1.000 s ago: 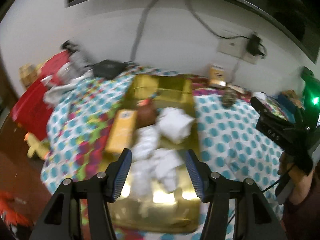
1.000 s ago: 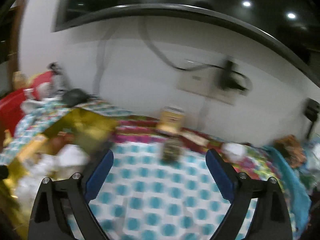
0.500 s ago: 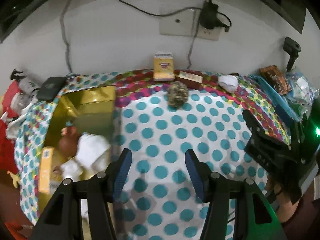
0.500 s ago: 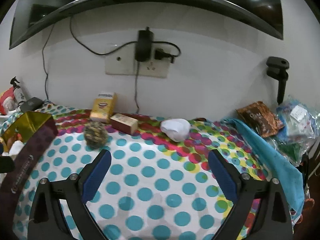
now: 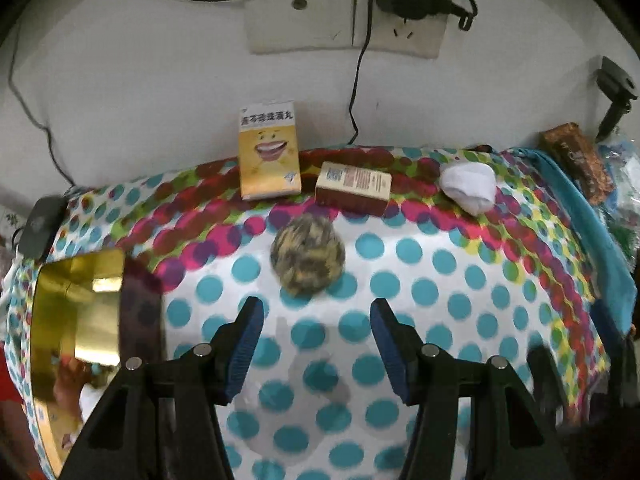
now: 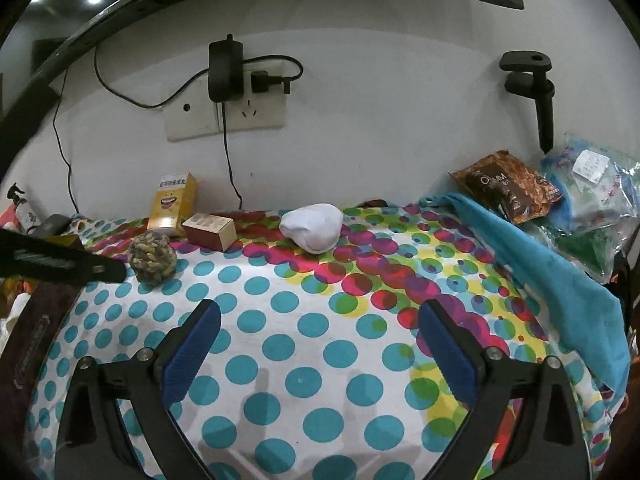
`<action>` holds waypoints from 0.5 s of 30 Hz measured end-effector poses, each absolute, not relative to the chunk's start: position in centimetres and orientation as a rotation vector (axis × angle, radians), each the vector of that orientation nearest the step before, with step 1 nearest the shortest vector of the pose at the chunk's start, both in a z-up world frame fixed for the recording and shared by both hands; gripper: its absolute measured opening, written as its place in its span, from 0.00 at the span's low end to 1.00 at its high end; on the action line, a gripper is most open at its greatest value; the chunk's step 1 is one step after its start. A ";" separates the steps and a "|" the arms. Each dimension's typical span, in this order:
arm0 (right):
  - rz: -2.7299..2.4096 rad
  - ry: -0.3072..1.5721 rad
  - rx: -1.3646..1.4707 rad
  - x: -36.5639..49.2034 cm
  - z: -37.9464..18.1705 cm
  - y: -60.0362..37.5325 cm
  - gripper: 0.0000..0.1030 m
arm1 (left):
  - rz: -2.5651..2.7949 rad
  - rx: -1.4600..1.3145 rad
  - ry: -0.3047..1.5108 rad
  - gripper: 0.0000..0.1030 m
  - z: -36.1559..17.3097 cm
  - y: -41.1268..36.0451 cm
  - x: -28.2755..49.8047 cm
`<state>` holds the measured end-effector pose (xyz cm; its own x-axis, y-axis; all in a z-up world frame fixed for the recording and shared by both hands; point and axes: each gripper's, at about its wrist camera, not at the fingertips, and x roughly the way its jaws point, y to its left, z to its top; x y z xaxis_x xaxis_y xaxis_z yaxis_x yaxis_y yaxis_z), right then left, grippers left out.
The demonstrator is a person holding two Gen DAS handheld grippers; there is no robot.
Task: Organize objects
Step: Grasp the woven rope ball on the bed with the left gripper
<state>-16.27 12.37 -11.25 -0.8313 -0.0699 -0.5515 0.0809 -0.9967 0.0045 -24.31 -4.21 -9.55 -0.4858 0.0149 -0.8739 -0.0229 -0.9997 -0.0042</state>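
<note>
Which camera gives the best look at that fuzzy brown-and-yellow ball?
The left wrist view: the fuzzy ball sits near the middle, large, just beyond the open left tool. The right wrist view shows it smaller, off to the left edge.

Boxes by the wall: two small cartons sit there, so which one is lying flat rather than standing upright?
The red-brown box lies flat on its long side. The yellow box with the smiling face stands upright to its left, against the wall.

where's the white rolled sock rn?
The white rolled sock lies on the polka-dot cloth near the wall, right of the small brown-and-cream box and left of the blue towel.
</note>
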 end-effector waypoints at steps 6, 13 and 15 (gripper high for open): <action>-2.935 0.118 0.886 -16.2 -11.3 11.2 1.00 | 2.705 -1.650 0.034 0.55 -11.7 -3.7 -27.1; -2.909 0.070 0.955 -17.1 -11.7 11.8 1.00 | 2.801 -1.565 0.046 0.55 -12.3 -4.2 -27.9; -2.907 0.073 0.968 -17.2 -11.8 11.7 1.00 | 2.794 -1.559 -0.060 0.54 -12.7 -5.1 -27.9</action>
